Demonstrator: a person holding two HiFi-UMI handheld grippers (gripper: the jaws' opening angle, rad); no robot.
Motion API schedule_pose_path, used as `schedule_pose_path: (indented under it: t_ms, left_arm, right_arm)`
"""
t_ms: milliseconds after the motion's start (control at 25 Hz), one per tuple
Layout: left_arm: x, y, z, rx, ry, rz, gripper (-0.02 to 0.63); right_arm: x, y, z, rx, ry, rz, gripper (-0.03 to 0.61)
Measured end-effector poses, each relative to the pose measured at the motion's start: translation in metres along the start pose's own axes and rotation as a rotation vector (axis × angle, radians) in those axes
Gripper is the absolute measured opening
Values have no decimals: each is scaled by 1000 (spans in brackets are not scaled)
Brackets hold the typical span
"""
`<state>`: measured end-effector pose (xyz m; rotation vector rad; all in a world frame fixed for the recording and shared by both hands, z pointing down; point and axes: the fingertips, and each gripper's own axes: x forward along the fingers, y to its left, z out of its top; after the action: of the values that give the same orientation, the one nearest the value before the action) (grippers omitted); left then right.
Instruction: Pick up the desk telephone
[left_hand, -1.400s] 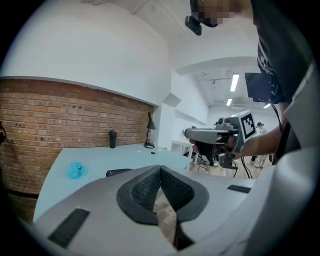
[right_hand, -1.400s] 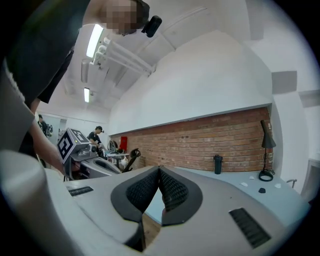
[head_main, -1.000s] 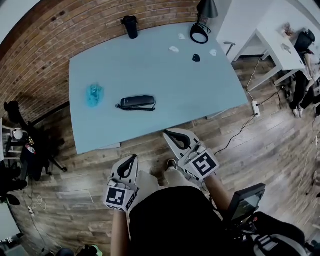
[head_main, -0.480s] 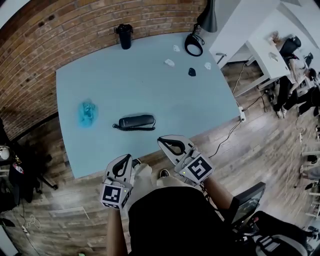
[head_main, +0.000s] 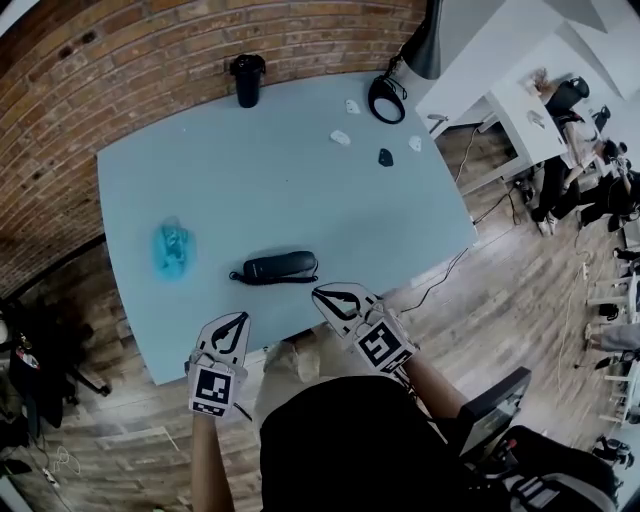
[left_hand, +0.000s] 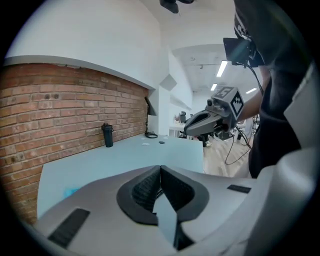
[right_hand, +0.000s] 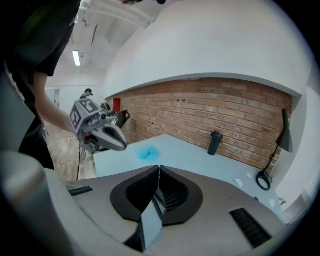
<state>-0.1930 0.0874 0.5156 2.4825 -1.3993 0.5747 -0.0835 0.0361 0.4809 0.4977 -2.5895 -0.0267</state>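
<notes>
A black desk telephone (head_main: 280, 267) lies lengthwise near the front edge of the pale blue table (head_main: 300, 190), its coiled cord beside it. My left gripper (head_main: 238, 320) hovers at the table's front edge, left of and below the phone, jaws shut and empty. My right gripper (head_main: 318, 294) is just right of the phone near the same edge, also shut with nothing in it. In the left gripper view the right gripper (left_hand: 192, 125) shows ahead; in the right gripper view the left gripper (right_hand: 120, 142) shows at left. The phone is hidden in both gripper views.
A crumpled blue cloth (head_main: 173, 248) lies left of the phone. A black tumbler (head_main: 246, 80) stands at the far edge by the brick wall. A black lamp base (head_main: 386, 97), small white scraps (head_main: 341, 137) and a small dark object (head_main: 386, 157) sit at the far right.
Both grippers have moved forward from over the wooden floor up to the table's front edge, closer to the phone. Jaws stayed shut.
</notes>
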Motion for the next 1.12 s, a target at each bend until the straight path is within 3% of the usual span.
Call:
schedule_pose_path:
  t_ms: [120,200,280,440,600,720,840,1120]
  left_arm:
    - [19,2,-4,33,53,-16,20]
    - [32,0,-11,41,107,-28,77]
    - [43,0,-16,58,161,-35,101]
    - [66,7,-27,142,281,-47,136]
    - [94,16,-35,212,380,-72,193]
    - [110,23,-43,295,461,-96,268]
    - [122,26,-56,366,533,-144,279]
    - [144,34,-86,377,648,-226,319]
  right_arm:
    - [13,-27,-30,-52,89,-21,26]
    - [22,-41,-44,-43,113,-2,38]
    - [32,-50,-56,-67,138,46,49]
    - [48,-58,-85,-210,220,172,134]
    - [59,-62,-112,-259,275,271,180]
    - [69,-68,-124,-264,297,305,187]
    - [80,-72,-132,-255,299,337,206]
    - [100,-66,-156,-252,325,402,255]
